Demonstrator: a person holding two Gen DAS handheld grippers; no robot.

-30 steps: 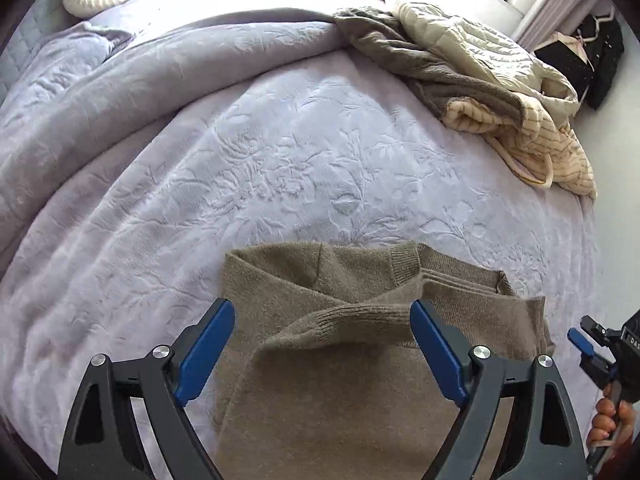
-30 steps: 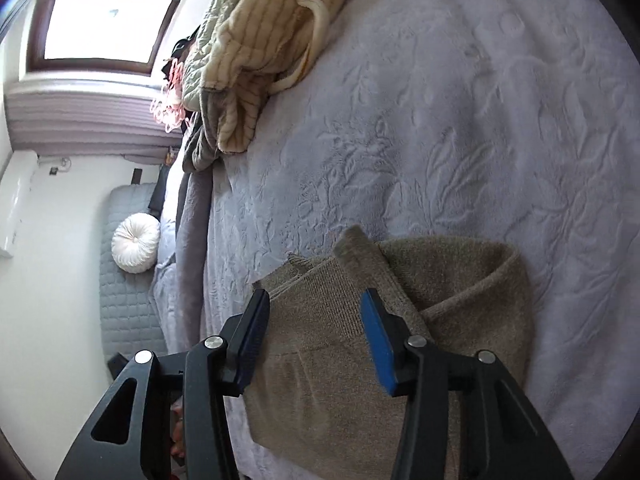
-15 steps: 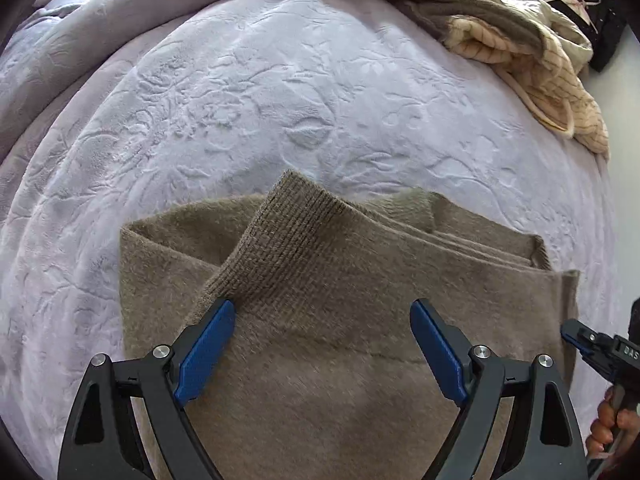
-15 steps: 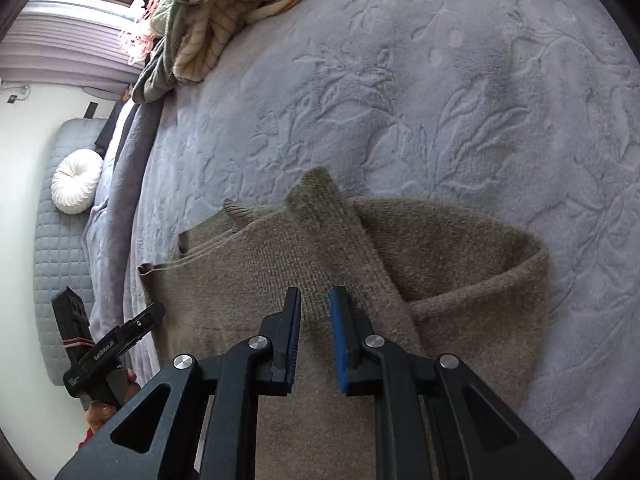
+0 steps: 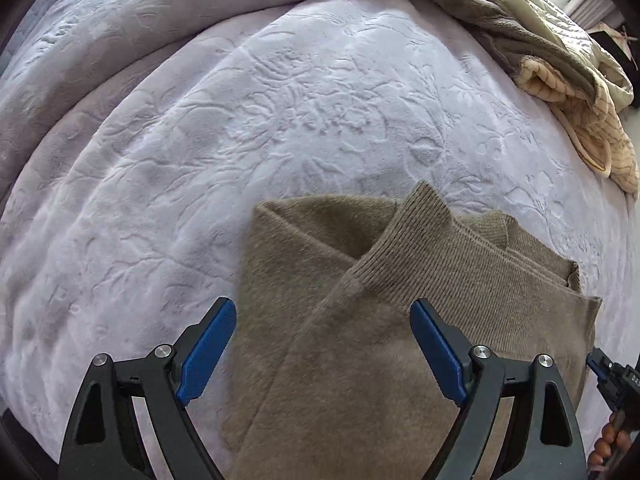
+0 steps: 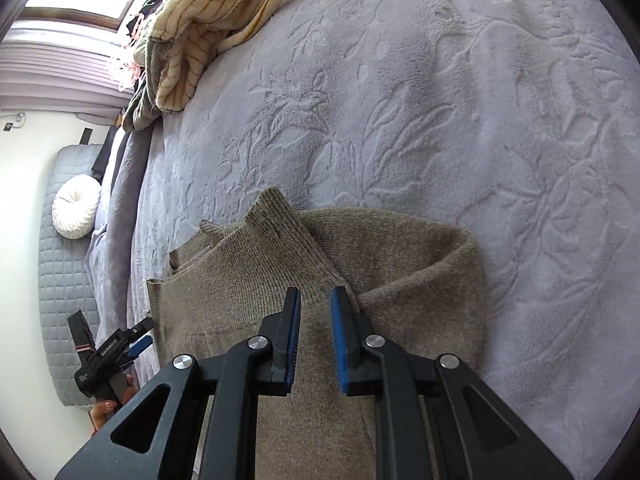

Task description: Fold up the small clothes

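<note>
Left tongs (image 5: pixel 323 360) stand wide apart above the folded brown sweater (image 5: pixel 400 360) lying on the lavender bed (image 5: pixel 280 120). Right tongs (image 6: pixel 315 340), nearly together, with a narrow gap, hover over its ribbed cuff (image 6: pixel 280 232).

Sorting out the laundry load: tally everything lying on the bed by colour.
Brown: 1, the folded sweater
Cream striped: 1, a crumpled garment
Grey-green: 1, a quilted garment heaped with it
Lavender: 1, the rumpled blanket on the bedspread
White: 1, a round cushion
Total: 5
</note>
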